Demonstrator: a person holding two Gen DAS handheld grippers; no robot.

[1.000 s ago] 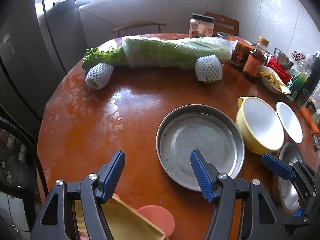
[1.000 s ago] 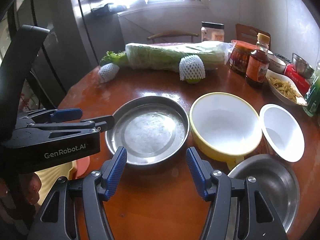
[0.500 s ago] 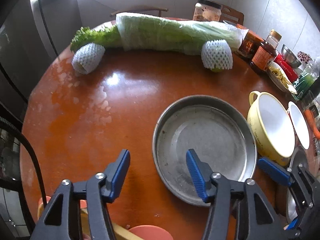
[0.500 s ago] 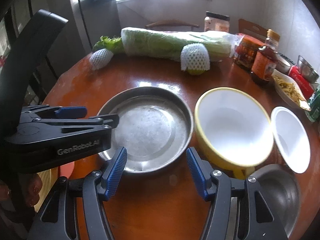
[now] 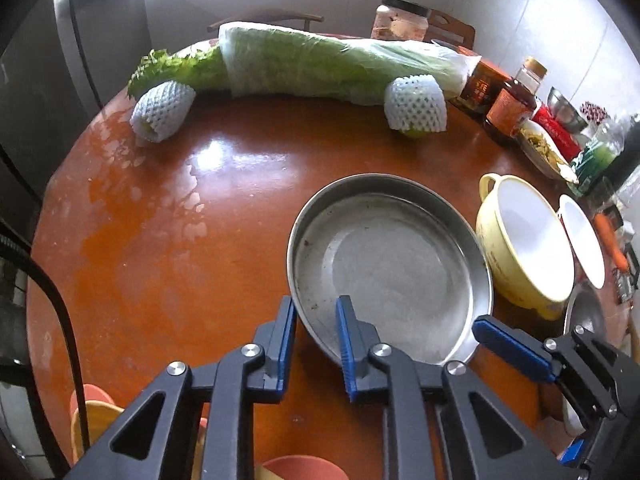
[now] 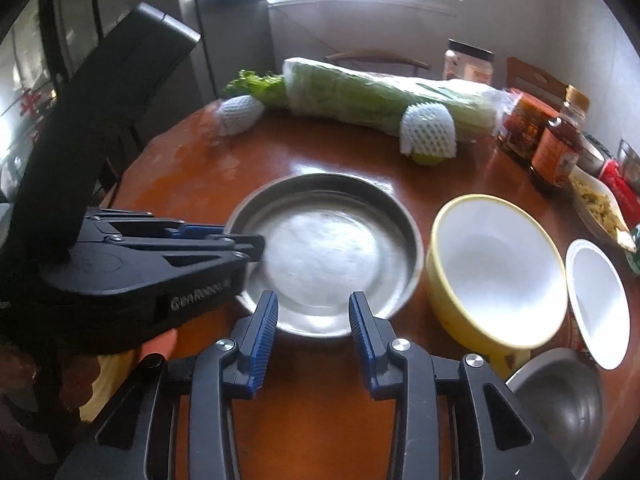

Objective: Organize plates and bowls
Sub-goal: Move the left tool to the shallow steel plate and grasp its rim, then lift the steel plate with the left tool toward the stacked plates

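Note:
A round steel plate [image 5: 390, 268] lies on the red-brown table; it also shows in the right wrist view [image 6: 326, 250]. My left gripper [image 5: 314, 344] has closed on the plate's near-left rim, one finger inside, one outside. My right gripper [image 6: 312, 332] is open just before the plate's near edge, and empty. Right of the plate stand a yellow bowl [image 6: 496, 268], a small white bowl [image 6: 598, 304] and a steel bowl [image 6: 560, 404]. The yellow bowl [image 5: 524, 248] and white bowl [image 5: 582, 240] also show in the left wrist view.
A wrapped cabbage [image 5: 336, 66] and two netted fruits [image 5: 416, 106] lie at the far side. Sauce bottles and jars [image 5: 508, 110] and a dish of food [image 6: 598, 204] crowd the right. Yellow and pink plastic items [image 5: 96, 420] sit below the near edge.
My left gripper has moved forward and closed its fingers on the steel plate's rim. My right gripper has moved closer to the plate and narrowed a little.

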